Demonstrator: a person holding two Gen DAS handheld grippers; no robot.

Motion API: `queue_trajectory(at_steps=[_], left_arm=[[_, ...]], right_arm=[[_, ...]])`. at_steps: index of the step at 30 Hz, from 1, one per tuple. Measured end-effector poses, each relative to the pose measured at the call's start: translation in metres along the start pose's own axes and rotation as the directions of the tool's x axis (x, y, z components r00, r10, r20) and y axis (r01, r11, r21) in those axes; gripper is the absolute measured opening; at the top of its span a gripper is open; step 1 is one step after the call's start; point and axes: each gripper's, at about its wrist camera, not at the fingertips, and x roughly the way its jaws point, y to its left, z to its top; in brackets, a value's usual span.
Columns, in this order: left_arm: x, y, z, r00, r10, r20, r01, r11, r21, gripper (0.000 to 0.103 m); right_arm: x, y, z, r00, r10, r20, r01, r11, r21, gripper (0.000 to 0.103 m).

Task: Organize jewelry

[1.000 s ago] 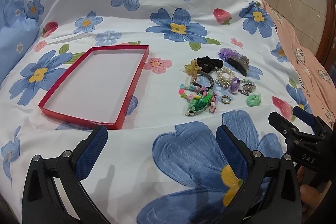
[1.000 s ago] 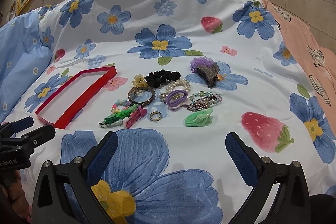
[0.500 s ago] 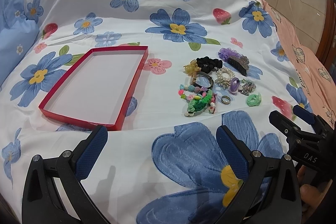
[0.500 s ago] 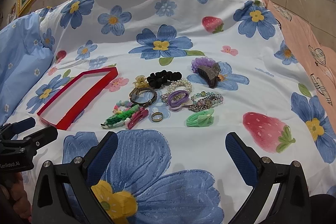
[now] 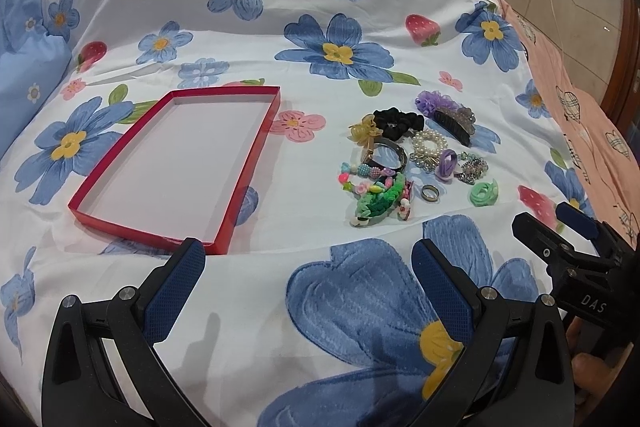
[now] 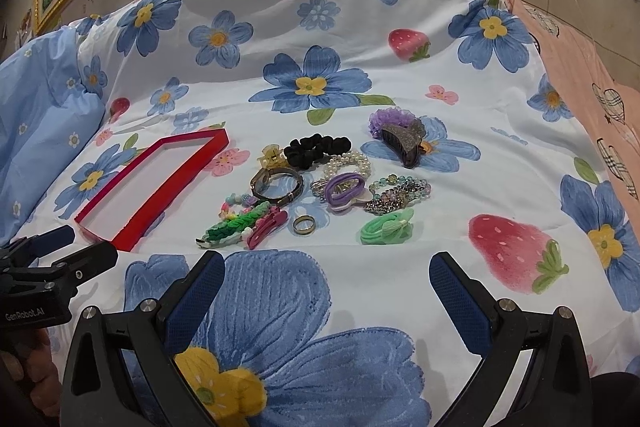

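Both the left gripper (image 5: 306, 263) and right gripper (image 6: 326, 277) hover spread wide and empty over bare bedsheet (image 5: 260, 255), the red tray (image 5: 248, 167) at ten o'clock of the jewelry pile (image 6: 320, 183).

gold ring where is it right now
In the right wrist view the gold ring lies flat on the flowered sheet at the near edge of the jewelry pile, between the pink hair clip and the green hair tie.

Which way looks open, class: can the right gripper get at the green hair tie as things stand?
Probably yes. The right gripper is open and empty, and the green hair tie lies at the near edge of the pile with only bare bedsheet between them. Nothing covers it.
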Motion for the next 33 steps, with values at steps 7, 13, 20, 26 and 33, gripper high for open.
queue_trajectory(at_steps=[7, 13, 20, 26, 33], left_arm=[[0.016, -0.002, 0.016, 0.999, -0.044, -0.028, 0.044, 0.999, -0.005, 0.103], [0.032, 0.001, 0.034, 0.997, -0.064, -0.051, 0.064, 0.998, 0.001, 0.103], [0.055, 0.006, 0.058, 0.992, -0.093, -0.08, 0.093, 0.996, -0.012, 0.103], [0.075, 0.002, 0.083, 0.989, -0.117, -0.087, 0.118, 0.993, 0.007, 0.103], [0.105, -0.012, 0.1, 0.979, -0.161, -0.128, 0.166, 0.986, 0.032, 0.099]], right_arm=[[0.007, -0.006, 0.008, 1.0, 0.024, -0.013, -0.024, 1.0, 0.018, 0.103], [0.018, -0.013, 0.022, 0.999, 0.047, -0.022, -0.046, 0.998, 0.036, 0.103], [0.037, -0.025, 0.04, 0.996, 0.072, -0.05, -0.068, 0.995, 0.076, 0.101], [0.061, -0.034, 0.059, 0.992, 0.098, -0.082, -0.09, 0.991, 0.103, 0.097], [0.098, -0.047, 0.076, 0.984, 0.105, -0.145, -0.087, 0.988, 0.128, 0.076]])
